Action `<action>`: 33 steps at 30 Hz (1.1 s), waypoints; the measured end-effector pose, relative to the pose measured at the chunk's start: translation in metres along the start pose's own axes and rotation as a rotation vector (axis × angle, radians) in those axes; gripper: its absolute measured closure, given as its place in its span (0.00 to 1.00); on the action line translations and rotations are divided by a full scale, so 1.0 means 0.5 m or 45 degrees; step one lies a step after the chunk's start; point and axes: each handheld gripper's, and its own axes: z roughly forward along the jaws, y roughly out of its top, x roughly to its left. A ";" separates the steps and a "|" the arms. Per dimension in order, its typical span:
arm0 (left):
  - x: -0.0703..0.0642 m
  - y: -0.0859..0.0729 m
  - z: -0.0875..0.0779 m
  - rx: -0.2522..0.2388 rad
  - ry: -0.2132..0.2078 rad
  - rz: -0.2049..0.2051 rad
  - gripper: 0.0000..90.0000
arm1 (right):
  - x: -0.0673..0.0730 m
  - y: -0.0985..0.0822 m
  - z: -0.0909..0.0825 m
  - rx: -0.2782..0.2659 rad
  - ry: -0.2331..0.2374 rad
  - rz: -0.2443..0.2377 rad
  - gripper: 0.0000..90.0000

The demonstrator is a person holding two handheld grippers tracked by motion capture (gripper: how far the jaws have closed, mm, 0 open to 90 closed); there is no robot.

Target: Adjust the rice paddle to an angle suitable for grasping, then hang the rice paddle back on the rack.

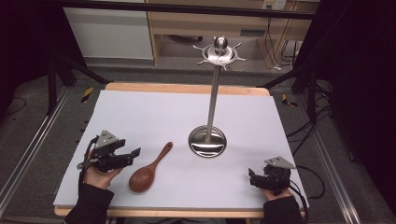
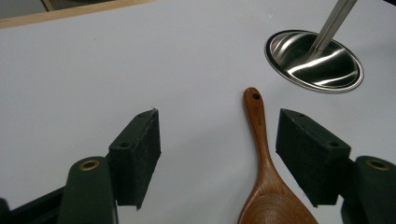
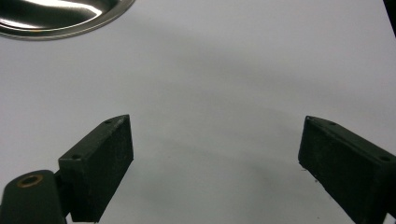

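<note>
At the desk's (image 1: pixel 140 112) near-left, the left tongs (image 2: pixel 217 154) hang spread around a wooden spoon (image 1: pixel 148 170), which lies flat with its handle pointing toward the steel utensil stand (image 1: pixel 211 102). The spoon looks light, stiff and smooth; its narrow handle seems the best hold. Its bowl is cut off in the left gripper view. The right tongs (image 3: pixel 215 163) sit spread, holding nothing.

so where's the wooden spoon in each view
High view: the wooden spoon lies on the white table, lower left of centre, just right of the left gripper.
Left gripper view: bottom centre right, handle pointing up, between the open fingers.
Right gripper view: not in it.
Shared landmark: the round steel base of the stand, upper right in the left gripper view, top left in the right gripper view.
</note>
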 end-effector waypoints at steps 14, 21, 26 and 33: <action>-0.019 0.030 0.027 0.069 -0.025 0.054 0.35 | 0.001 0.000 0.001 0.002 0.007 0.002 0.11; -0.025 0.037 0.038 0.113 -0.038 0.079 0.39 | 0.000 0.000 0.001 0.003 0.007 -0.002 0.11; -0.035 0.043 0.051 0.150 -0.047 0.104 0.41 | -0.002 0.000 -0.001 -0.001 0.012 0.000 0.11; -0.048 0.049 0.067 0.214 -0.057 0.136 0.43 | -0.002 0.001 -0.001 -0.001 0.011 -0.005 0.11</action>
